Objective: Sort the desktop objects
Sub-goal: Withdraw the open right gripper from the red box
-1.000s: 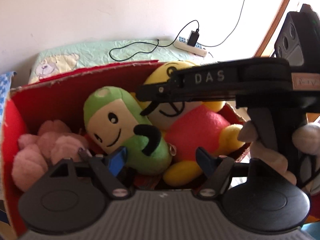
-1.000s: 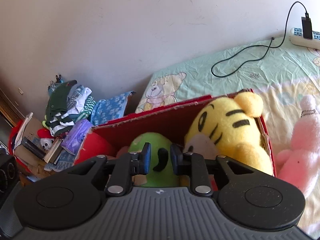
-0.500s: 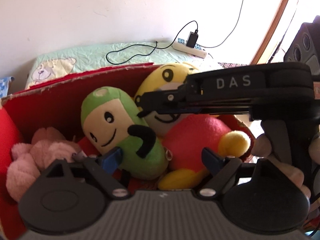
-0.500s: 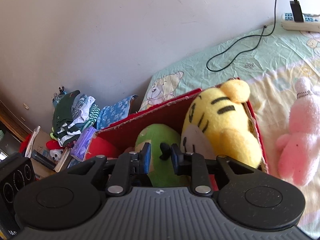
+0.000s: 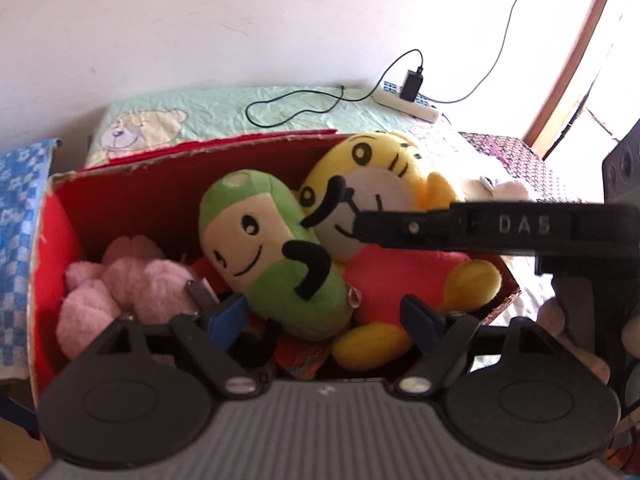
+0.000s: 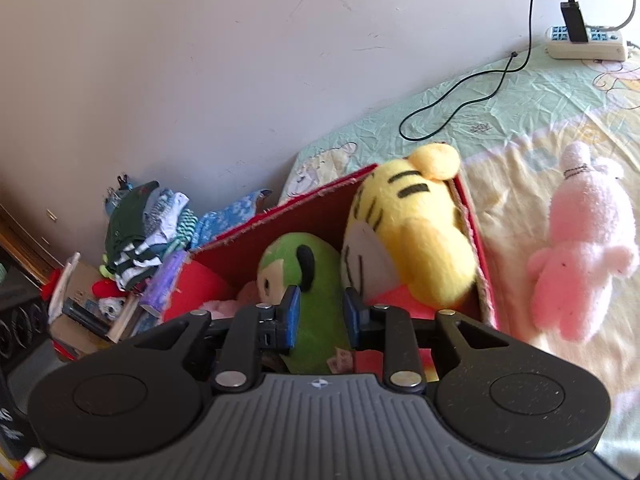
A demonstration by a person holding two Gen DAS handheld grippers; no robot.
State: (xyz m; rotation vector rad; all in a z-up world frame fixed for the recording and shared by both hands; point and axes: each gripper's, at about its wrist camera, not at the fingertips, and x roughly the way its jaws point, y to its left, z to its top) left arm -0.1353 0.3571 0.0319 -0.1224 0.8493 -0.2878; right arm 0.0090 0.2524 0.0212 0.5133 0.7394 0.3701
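Fuzzy cloth green plush [image 5: 276, 256] between matt black plastic fingers [image 5: 224, 312], rough-edged red cardboard box [image 5: 168, 184] beyond, crinkled cotton sheet [image 6: 500, 92] behind

Each gripper has a grey ribbed body flanked by 2 round black discs, with black linkage arms pinned by silver screws. The left gripper [image 5: 324, 314] carries blue fingertips [image 5: 224, 314]. The right gripper [image 6: 318, 314] has blue pads [image 6: 291, 312] and a black bar embossed "DAS".
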